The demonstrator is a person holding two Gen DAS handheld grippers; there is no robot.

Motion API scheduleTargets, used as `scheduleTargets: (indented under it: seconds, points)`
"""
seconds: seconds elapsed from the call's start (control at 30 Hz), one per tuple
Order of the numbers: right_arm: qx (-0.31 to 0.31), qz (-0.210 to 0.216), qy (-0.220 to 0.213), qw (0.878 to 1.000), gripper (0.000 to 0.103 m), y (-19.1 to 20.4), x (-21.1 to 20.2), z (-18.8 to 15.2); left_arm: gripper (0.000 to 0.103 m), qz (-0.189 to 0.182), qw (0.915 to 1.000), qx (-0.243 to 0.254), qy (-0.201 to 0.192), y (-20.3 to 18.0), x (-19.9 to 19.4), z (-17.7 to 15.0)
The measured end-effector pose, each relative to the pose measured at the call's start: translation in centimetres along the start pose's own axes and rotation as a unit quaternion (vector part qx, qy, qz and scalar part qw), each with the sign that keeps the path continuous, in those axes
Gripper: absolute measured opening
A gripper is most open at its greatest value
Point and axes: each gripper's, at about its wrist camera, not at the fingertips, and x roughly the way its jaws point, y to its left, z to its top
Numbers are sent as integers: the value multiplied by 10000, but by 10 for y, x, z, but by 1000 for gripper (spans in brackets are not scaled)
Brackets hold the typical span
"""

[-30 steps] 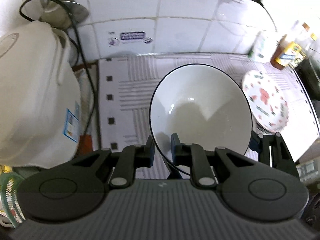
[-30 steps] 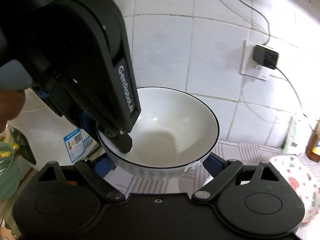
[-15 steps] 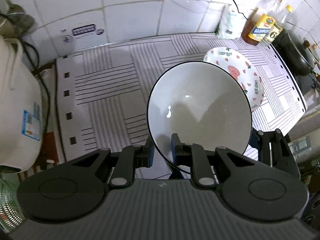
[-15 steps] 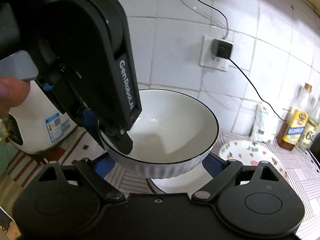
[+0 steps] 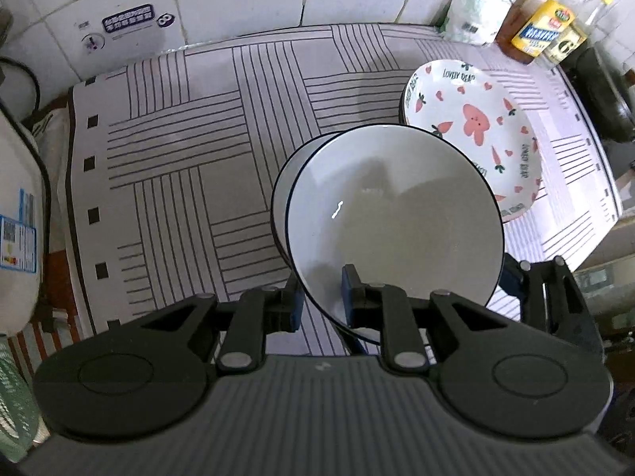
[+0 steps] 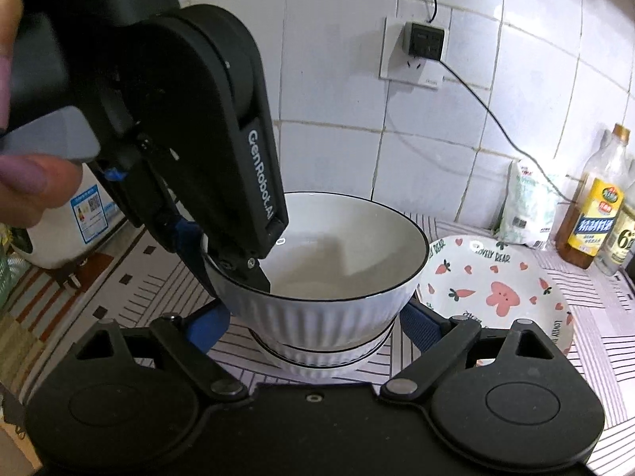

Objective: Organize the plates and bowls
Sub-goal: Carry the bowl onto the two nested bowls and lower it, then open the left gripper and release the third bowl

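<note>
The left gripper (image 5: 320, 295) straddled the near rim of the white ribbed bowl (image 6: 317, 273), one finger inside and one outside; its jaws were easing apart with the rim between them, and I could not tell whether the pads had let go. In the right wrist view it came down steeply from the upper left of the frame onto the bowl's left rim. The right gripper (image 6: 313, 323) sat low at frame centre, its blue pads spread wide on either side of the bowl's ribbed wall, seemingly cradling it, though whether they pressed I could not tell.

Directly under the held bowl a second white bowl (image 5: 287, 198) stood on the striped mat (image 5: 178, 158), its rim peeking out to the left in the left wrist view. So the upper bowl looked slightly off-centre, toward the carrot-print plate (image 6: 496, 289) just beside it at the right. Nesting probably needed a short drop.
</note>
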Motion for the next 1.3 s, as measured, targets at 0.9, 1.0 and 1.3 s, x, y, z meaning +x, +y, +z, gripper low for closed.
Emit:
scheduleTargets:
  seconds: [0.9,1.0,1.3]
  points:
    - [-708,1062,832,9883,92,-41,23,18,22,753,9950,80,649,-17,25,28]
    - [-715,1316,964,9840,92,-45,27,19,22,773,9946,-104,688,-13,30,25]
    - [-1104,1560,860,9778,93,-46,31,16,22,839,9945,-390,483,-11,33,15]
